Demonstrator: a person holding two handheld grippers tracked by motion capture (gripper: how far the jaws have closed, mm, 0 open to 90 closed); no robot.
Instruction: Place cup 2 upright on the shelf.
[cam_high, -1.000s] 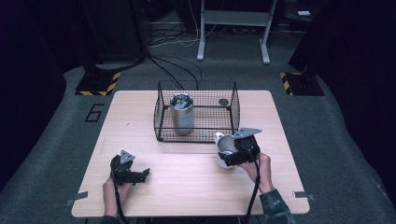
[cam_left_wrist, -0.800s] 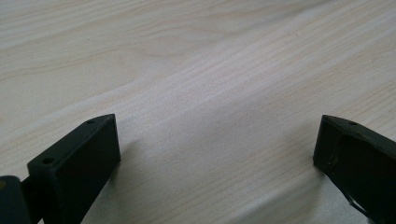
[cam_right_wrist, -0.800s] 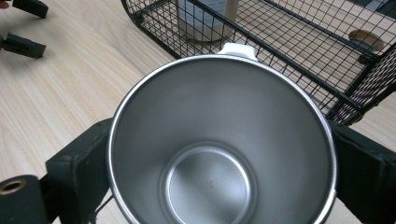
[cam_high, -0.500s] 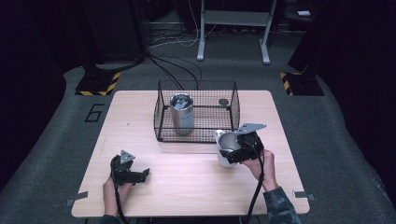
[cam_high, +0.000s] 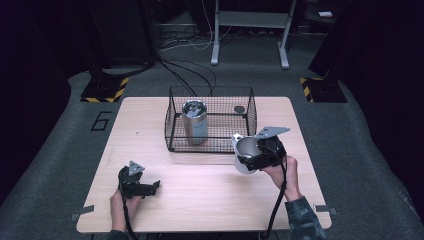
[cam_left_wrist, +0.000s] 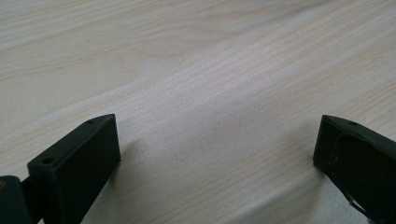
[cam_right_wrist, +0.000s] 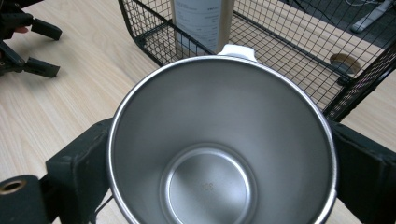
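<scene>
Beside basket (cam_high: 172, 122), cup (cam_high: 246, 152) tilted, mouth toward basket.

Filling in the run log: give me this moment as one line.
right tool: shut on steel cup, raised by wire basket | left tool: open, on table

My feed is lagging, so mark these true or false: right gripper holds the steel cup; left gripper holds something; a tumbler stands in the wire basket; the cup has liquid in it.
1. The right gripper holds the steel cup. True.
2. The left gripper holds something. False: its jaws stand open over the bare table.
3. A tumbler stands in the wire basket. True.
4. The cup has liquid in it. False: it is empty.
</scene>
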